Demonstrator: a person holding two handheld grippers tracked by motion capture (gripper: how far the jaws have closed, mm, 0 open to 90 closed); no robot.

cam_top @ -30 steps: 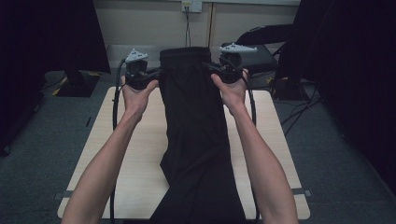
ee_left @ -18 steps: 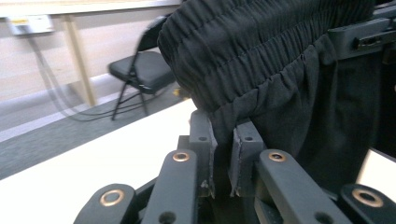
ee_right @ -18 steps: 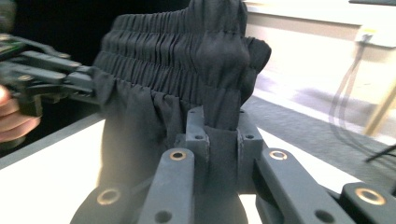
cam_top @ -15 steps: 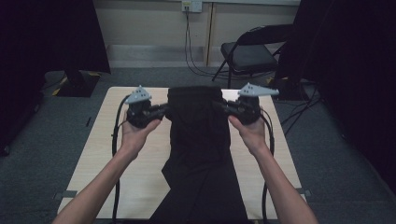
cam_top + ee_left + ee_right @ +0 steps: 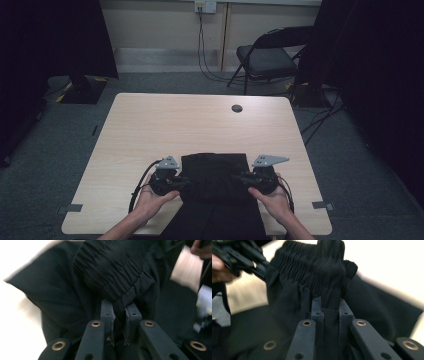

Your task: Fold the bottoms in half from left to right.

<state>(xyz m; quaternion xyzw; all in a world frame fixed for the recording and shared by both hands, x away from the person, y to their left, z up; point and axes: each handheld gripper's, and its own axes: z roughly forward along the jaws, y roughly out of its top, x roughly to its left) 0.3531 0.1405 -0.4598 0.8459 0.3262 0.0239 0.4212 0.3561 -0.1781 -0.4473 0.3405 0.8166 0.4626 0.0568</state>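
Note:
A black garment (image 5: 214,172) with a gathered elastic waistband lies at the near edge of the light wooden table (image 5: 190,125), and its lower part hangs over the front. My left gripper (image 5: 187,181) is shut on the waistband's left side and my right gripper (image 5: 235,177) on its right side. In the left gripper view the jaws (image 5: 119,312) pinch a fold of the waistband (image 5: 110,272). In the right gripper view the jaws (image 5: 330,307) clamp a strip of the black cloth (image 5: 299,267), and the other gripper (image 5: 242,255) shows at the top left.
A round cable hole (image 5: 236,108) sits in the table's far half. A folding chair (image 5: 267,57) stands behind the table at the right, with cables on the floor. Black curtains flank both sides. A stand base (image 5: 82,90) rests at the back left.
Both hands have drawn the waistband from the far side of the table down and toward the near edge. The garment now covers just the front part of the table.

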